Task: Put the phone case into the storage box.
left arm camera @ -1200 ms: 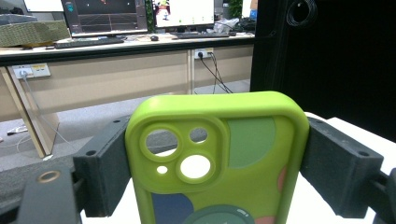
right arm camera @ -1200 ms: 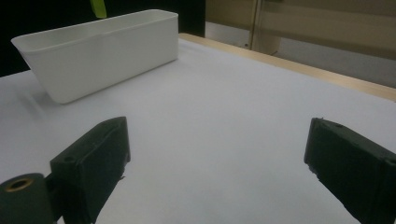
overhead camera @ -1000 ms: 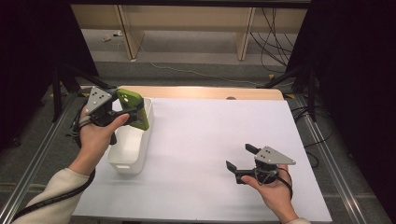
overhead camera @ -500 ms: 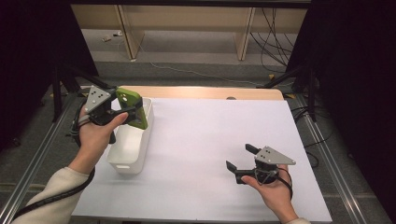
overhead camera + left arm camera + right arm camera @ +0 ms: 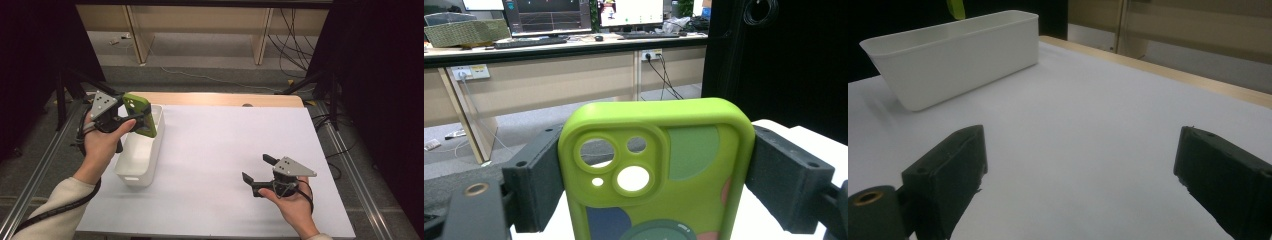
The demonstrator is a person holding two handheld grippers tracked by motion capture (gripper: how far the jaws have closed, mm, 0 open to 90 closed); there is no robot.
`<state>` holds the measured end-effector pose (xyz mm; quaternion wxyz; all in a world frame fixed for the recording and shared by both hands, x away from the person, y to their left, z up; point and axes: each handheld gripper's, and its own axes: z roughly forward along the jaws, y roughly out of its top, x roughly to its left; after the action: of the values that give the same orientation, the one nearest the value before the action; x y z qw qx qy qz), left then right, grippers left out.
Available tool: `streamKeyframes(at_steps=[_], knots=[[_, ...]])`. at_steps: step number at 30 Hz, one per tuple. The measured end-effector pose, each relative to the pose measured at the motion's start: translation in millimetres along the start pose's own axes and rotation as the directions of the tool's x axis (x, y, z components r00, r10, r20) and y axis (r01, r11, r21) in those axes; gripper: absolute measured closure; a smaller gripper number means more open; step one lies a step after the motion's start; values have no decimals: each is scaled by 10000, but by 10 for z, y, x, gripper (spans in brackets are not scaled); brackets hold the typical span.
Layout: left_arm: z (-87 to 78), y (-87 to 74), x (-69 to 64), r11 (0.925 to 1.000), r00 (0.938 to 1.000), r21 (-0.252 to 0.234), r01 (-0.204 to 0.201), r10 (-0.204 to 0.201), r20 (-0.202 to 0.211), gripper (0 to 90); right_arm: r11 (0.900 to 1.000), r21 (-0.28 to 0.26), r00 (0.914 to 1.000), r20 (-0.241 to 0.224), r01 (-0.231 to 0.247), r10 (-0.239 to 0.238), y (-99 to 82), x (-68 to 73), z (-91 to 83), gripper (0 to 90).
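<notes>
The left gripper (image 5: 134,119) clamps a green phone case (image 5: 659,170) above the white bin (image 5: 131,172) (right gripper (image 5: 256,173) gapes empty); next, lower and release

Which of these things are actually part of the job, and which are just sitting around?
Part of the job:
- green phone case, clamped in the left tool
- white bin beneath it

Just there:
- right tool, open, holding nothing
- white table
- cables on the floor
</notes>
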<state>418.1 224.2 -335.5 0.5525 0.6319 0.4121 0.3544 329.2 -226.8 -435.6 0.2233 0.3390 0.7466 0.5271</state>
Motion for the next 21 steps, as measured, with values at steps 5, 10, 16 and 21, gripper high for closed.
streamKeyframes(at_steps=[5, 10, 16, 21], knots=[[17, -1, 19, 10000, 10000, 21, -16, 16, -36, 162, 10000, 12, 10000, 3, 9, -9, -1, 0, -2, 81], [37, -5, 42, 10000, 10000, 27, -13, 14, -56, 162, 10000, 0, 10000, 12, 4, -4, -2, -1, -4, 81], [57, -12, 64, 10000, 9999, 58, 25, -24, -104, 162, 10000, 1, 10000, 9, 8, -8, -1, -3, -6, 81], [75, -18, 84, 9999, 9998, 94, 44, -42, -210, 162, 10000, -2, 10000, -25, 14, -14, 0, -1, -6, 81]])
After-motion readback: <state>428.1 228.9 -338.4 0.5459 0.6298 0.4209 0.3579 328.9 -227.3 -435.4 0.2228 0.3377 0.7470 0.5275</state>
